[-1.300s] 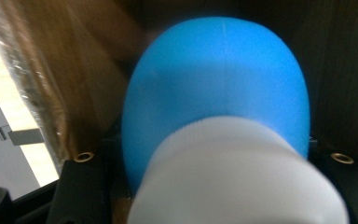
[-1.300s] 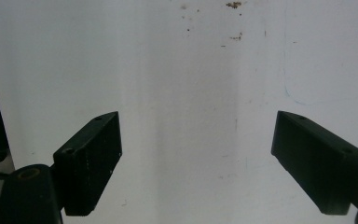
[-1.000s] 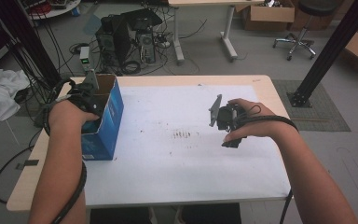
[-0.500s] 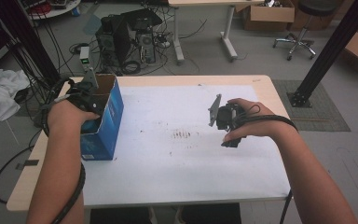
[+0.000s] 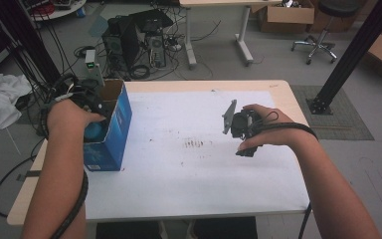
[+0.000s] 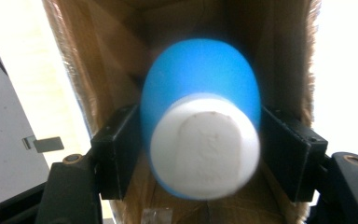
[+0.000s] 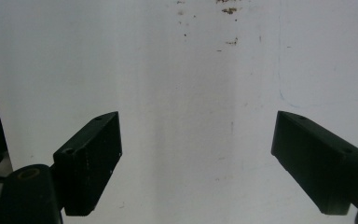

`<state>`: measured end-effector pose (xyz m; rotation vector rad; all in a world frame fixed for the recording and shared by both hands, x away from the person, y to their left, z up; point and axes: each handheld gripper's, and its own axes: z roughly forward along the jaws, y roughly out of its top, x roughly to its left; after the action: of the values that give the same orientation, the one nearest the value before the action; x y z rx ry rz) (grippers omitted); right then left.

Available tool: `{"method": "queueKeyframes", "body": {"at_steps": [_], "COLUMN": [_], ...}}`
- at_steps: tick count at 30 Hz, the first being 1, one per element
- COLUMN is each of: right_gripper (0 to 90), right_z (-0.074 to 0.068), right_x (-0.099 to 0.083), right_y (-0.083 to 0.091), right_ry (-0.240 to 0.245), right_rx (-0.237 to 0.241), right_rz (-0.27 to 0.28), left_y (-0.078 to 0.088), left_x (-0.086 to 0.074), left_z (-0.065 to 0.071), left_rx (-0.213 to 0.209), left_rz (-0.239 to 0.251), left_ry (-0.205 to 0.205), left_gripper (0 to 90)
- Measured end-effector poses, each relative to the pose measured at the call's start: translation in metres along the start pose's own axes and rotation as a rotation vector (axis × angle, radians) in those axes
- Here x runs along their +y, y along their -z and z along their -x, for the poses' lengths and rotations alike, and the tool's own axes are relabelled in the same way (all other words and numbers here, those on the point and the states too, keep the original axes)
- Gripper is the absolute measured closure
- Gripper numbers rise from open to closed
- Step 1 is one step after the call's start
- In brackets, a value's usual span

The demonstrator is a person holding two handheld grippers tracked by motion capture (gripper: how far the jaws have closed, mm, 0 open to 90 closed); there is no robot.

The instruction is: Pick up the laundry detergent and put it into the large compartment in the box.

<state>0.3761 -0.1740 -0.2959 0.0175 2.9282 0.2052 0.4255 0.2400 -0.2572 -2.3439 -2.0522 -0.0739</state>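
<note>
High view shows the table (image 5: 179, 199) under a white sheet (image 5: 189, 164), an open blue cardboard box (image 5: 112, 132) on its left end. Left gripper (image 5: 92, 107) reaches into that box; the left gripper view shows its jaws, which have just been opening, flanking a blue bottle with a white cap (image 6: 200, 116) among brown box walls, though contact is unclear through blur. Right gripper (image 7: 196, 158), well apart over the bare sheet, gapes wide around nothing. Small brown specks (image 5: 195, 144) mark the sheet's middle.
</note>
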Motion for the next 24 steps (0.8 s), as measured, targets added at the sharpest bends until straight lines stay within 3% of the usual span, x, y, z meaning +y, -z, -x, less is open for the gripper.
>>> {"method": "queueKeyframes", "body": {"at_steps": [4, 17, 24], "right_gripper": [16.2, 16.2, 16.2], "right_z": [0.0, 0.0, -0.001], "right_x": [-0.001, -0.001, 0.0], "right_y": [0.002, 0.006, 0.005], "right_ry": [-0.002, -0.003, 0.0], "right_rx": [-0.003, -0.01, -0.008], "right_rz": [0.002, 0.001, -0.002], "left_y": [0.009, 0.032, 0.044], "left_x": [0.0, -0.001, -0.002], "left_z": [0.001, 0.002, 0.004], "left_rx": [-0.018, 0.005, 0.015], "left_rz": [-0.01, 0.022, 0.025], "left_ry": [0.013, -0.003, -0.021], "left_gripper": [28.1, 26.7, 20.4]}}
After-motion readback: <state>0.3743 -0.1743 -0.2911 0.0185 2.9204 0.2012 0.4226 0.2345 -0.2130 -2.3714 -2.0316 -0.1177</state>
